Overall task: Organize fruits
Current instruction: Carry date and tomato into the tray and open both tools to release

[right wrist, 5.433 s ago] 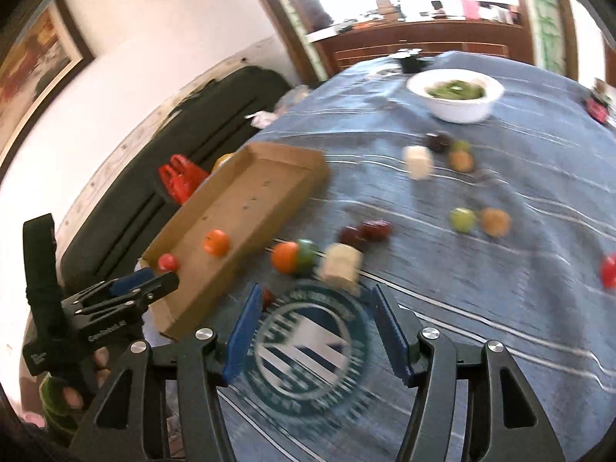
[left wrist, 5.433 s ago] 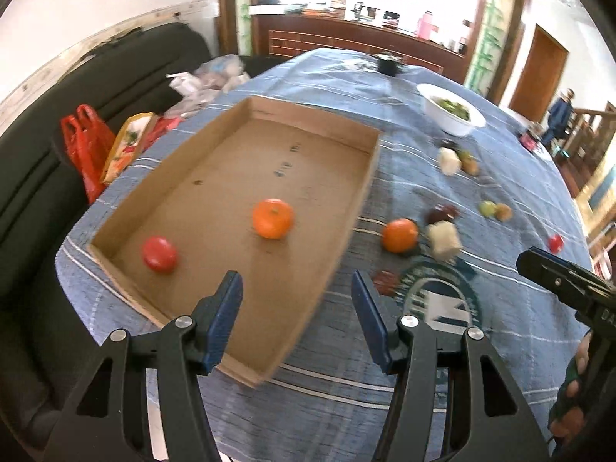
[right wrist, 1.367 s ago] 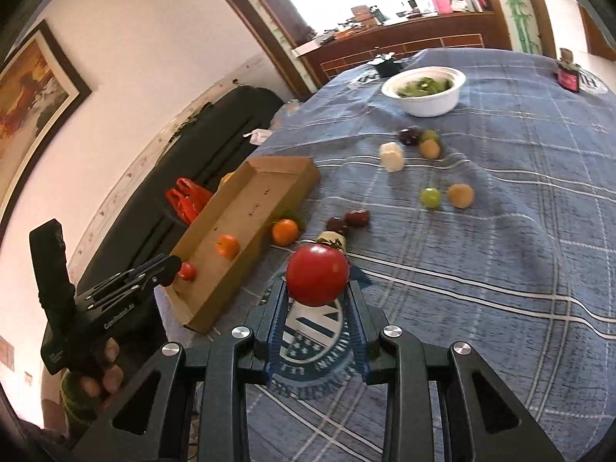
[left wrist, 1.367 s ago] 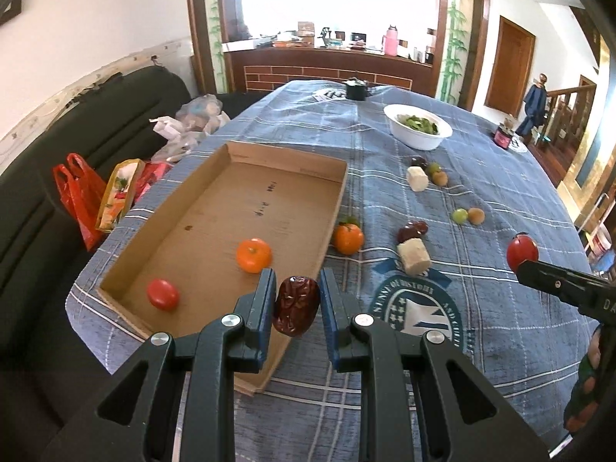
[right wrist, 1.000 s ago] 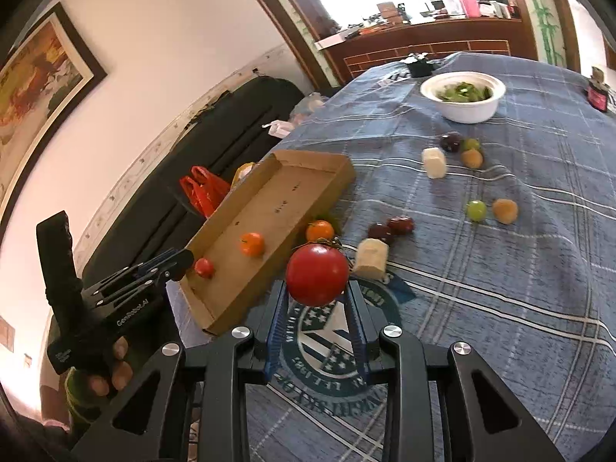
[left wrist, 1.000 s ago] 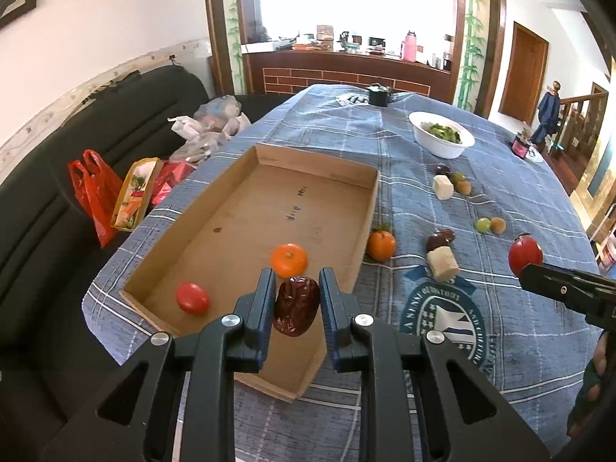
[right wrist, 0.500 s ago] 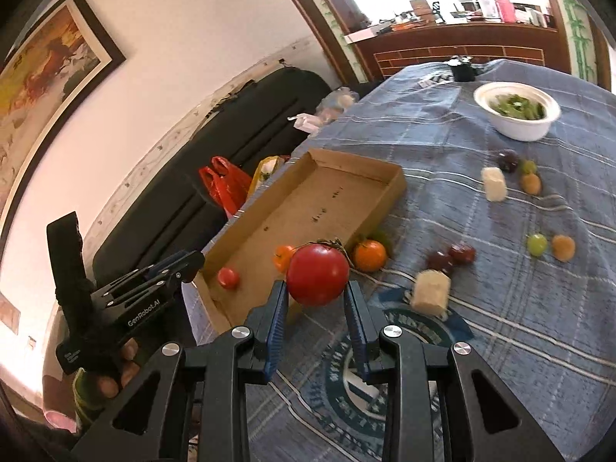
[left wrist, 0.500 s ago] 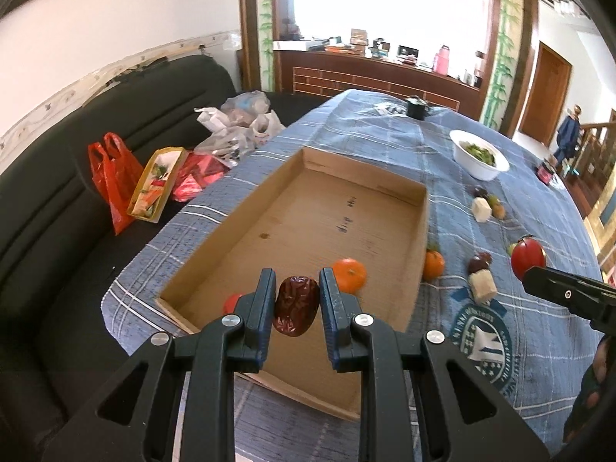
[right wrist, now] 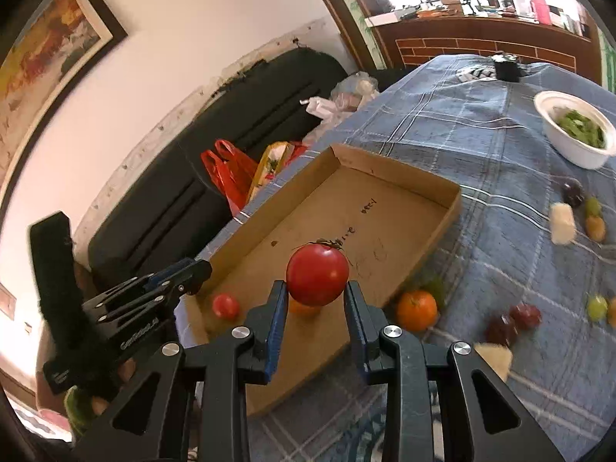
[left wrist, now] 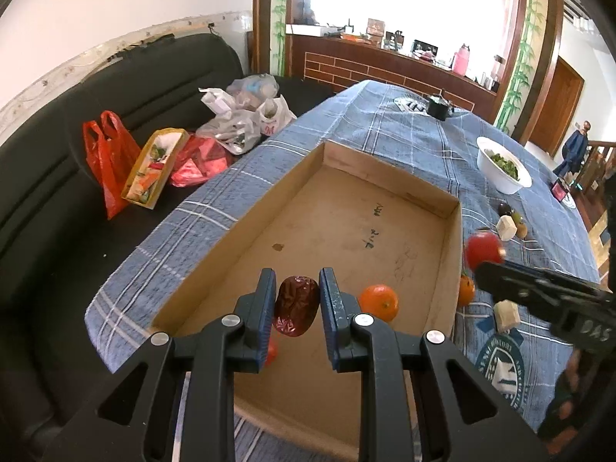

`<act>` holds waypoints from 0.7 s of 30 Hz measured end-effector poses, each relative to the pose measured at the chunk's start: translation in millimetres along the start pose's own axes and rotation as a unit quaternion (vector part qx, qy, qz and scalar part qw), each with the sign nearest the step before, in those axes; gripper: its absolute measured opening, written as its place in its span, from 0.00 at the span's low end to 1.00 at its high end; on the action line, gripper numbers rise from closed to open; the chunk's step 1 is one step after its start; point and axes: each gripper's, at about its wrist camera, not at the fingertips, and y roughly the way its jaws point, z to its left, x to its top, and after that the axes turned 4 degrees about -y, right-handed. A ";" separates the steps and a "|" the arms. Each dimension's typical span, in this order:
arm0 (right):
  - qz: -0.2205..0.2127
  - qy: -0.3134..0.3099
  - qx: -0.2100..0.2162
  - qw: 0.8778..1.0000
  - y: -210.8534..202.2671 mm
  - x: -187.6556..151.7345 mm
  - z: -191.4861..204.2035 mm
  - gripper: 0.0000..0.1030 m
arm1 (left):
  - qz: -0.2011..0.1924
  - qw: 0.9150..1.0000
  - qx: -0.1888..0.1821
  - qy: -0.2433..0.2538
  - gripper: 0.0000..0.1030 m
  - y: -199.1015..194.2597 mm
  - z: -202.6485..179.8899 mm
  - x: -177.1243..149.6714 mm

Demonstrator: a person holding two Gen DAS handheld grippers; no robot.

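Cardboard tray (left wrist: 450, 227) floor mostly bare — left hand-held gripper (left wrist: 297, 304) pinching date (left wrist: 295, 305), right (right wrist: 316, 300) pinching tomato (right wrist: 317, 274)

A wrinkled dark-red date (left wrist: 295, 305) hangs pinched above the cardboard box's (left wrist: 392, 173) near end. A glossy red tomato (right wrist: 317, 273) is held over its right side. Inside near that end lie an orange (left wrist: 378, 302) and a small tomato (right wrist: 225, 305).
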 end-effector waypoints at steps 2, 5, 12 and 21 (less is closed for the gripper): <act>0.011 -0.005 -0.007 1.000 15.0 5.4 -0.3 0.29 | 0.010 1.000 -0.002 0.003 0.20 12.6 -4.1 2.3; 0.027 -0.020 -0.021 0.999 37.8 11.8 1.4 0.29 | 0.028 1.000 0.001 0.007 0.20 32.1 -7.6 3.5; 0.059 -0.040 -0.053 0.996 75.7 17.4 -2.1 0.29 | 0.064 0.998 0.018 0.012 0.20 62.7 -10.8 -2.6; 0.082 -0.062 -0.077 0.992 104.6 16.6 -3.8 0.32 | 0.084 0.996 0.029 0.014 0.21 76.1 -10.5 -7.2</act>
